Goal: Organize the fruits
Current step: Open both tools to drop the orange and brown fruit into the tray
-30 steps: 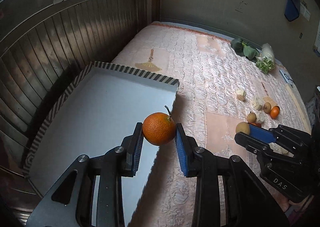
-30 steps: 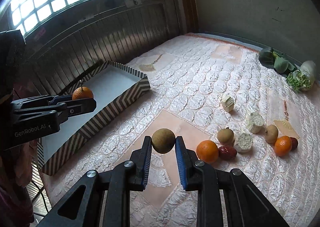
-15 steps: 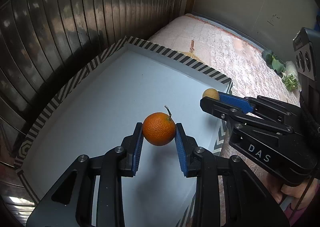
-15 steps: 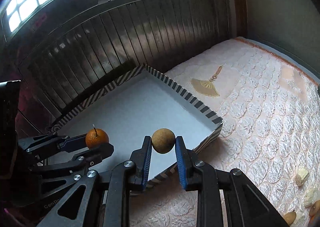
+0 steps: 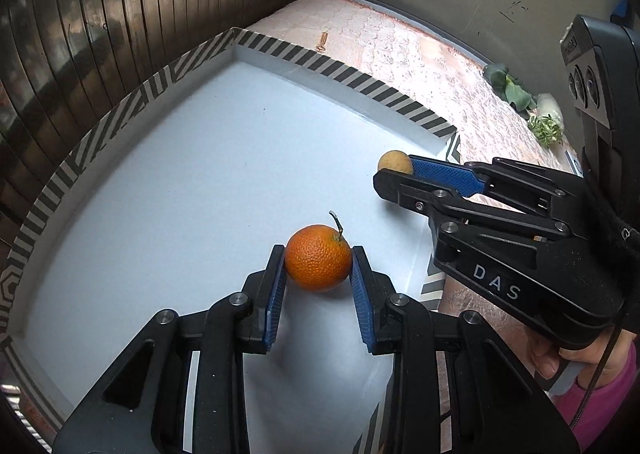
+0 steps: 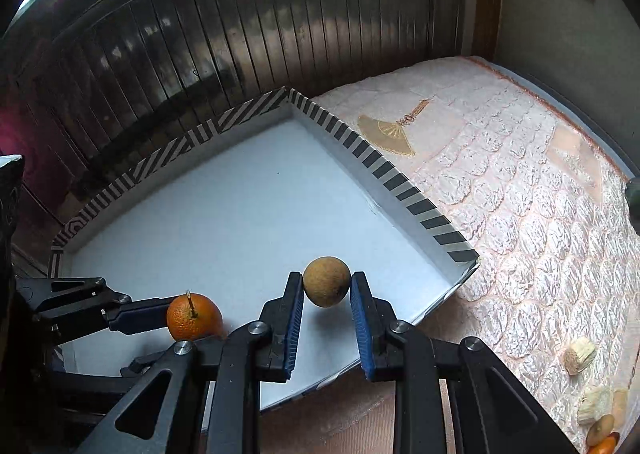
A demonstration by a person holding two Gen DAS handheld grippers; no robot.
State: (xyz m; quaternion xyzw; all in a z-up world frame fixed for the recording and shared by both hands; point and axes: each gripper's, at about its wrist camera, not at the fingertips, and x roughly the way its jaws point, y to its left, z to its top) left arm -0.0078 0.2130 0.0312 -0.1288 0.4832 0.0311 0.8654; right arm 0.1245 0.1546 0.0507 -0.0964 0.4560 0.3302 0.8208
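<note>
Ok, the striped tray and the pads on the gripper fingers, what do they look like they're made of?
Tray: probably cardboard or paperboard; thin flat walls with a printed black-and-white stripe pattern and a matte pale floor. Finger pads: blue, likely rubber or soft plastic, with a fine ribbed texture. They press on the orange.

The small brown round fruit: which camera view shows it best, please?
The right wrist view shows it best. There the brown fruit sits large and whole between the right gripper pads, over the striped box. The left wrist view shows only a small part of it behind that gripper's finger.
</note>
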